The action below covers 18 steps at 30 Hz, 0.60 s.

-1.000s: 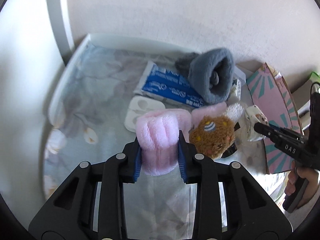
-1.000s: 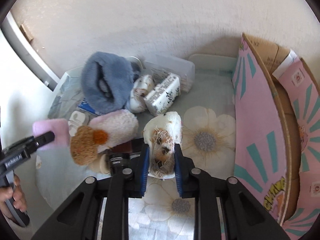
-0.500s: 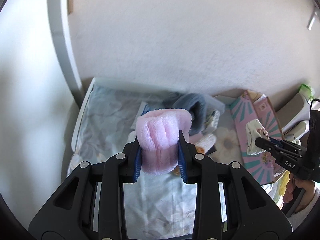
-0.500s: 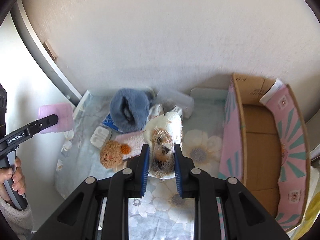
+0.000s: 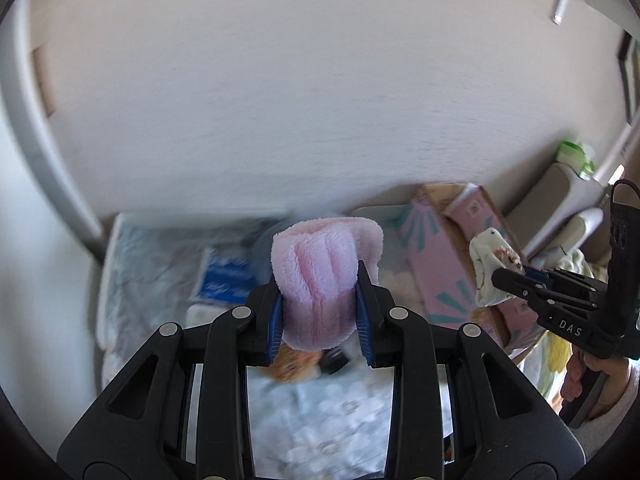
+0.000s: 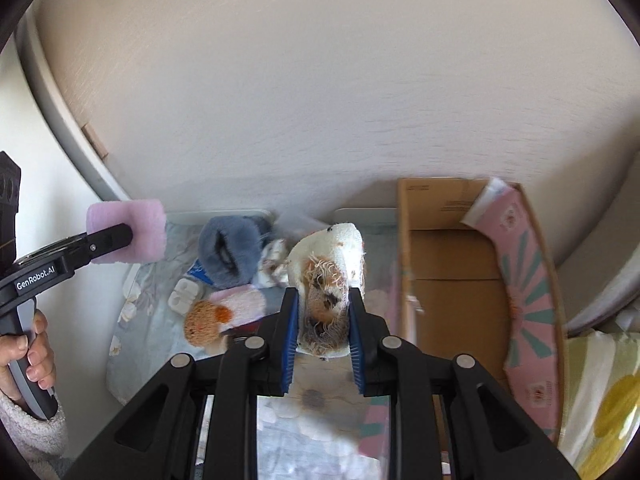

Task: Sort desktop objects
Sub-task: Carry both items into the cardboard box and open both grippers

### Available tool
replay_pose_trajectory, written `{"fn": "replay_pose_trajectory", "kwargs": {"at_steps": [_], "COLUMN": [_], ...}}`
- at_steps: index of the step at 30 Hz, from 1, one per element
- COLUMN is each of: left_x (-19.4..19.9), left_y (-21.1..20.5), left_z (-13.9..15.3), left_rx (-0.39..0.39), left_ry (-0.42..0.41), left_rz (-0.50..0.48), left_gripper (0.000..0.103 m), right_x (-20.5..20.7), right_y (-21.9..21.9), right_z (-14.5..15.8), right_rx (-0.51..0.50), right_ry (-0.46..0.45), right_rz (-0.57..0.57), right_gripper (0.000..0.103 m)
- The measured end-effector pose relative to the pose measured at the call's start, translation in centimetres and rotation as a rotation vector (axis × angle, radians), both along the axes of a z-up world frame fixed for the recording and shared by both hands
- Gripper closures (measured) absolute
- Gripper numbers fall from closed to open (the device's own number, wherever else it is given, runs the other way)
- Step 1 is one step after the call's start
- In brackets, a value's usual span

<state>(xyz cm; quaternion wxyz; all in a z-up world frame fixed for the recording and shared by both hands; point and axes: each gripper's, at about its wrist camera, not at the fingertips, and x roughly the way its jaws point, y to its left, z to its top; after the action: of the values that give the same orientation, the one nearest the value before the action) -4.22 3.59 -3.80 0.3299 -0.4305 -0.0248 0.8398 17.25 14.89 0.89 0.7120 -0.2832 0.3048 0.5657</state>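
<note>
My left gripper [image 5: 320,312] is shut on a pink fluffy roll [image 5: 320,276], held high above the table; it also shows in the right wrist view [image 6: 128,236]. My right gripper [image 6: 324,320] is shut on a white plush toy with a brown face [image 6: 328,280], also raised, seen in the left wrist view [image 5: 490,268]. An open pink cardboard box [image 6: 452,280] stands at the right of the table, its inside empty. On the table lie a grey fluffy item [image 6: 232,252], a pink-and-brown plush [image 6: 220,312] and a small white case [image 6: 184,296].
A floral cloth [image 6: 136,344] covers the table, against a white wall. A blue packet [image 5: 224,276] lies at the back left. A yellow-green patterned cloth [image 6: 600,392] lies right of the box. Grey items [image 5: 560,200] stand beyond the box.
Both grippers have risen well above the table with their loads and moved rightward. The box has come closer into the right wrist view. The table items look smaller.
</note>
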Motion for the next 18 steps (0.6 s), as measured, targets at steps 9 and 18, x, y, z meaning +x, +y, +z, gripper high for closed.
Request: {"fn": "replay_pose_trajectory", "kwargs": {"at_steps": [9,18], "left_x": [0.8,1.9], "left_y": [10.9,23.6], "left_z": [2.0,-0.3], "left_rx": [0.03,0.003], "left_ry": [0.001,-0.044], "left_rz": [-0.182,-0.339], "left_gripper": [0.076,0.076], "right_x": [4.8,9.6], "right_y": [-2.6,-4.6], "right_z": [1.0,-2.7], "right_rx": [-0.023,-0.096], "right_ry": [-0.018,0.034], "right_rz": [-0.111,-0.199], "right_gripper": [0.082,0.082]}}
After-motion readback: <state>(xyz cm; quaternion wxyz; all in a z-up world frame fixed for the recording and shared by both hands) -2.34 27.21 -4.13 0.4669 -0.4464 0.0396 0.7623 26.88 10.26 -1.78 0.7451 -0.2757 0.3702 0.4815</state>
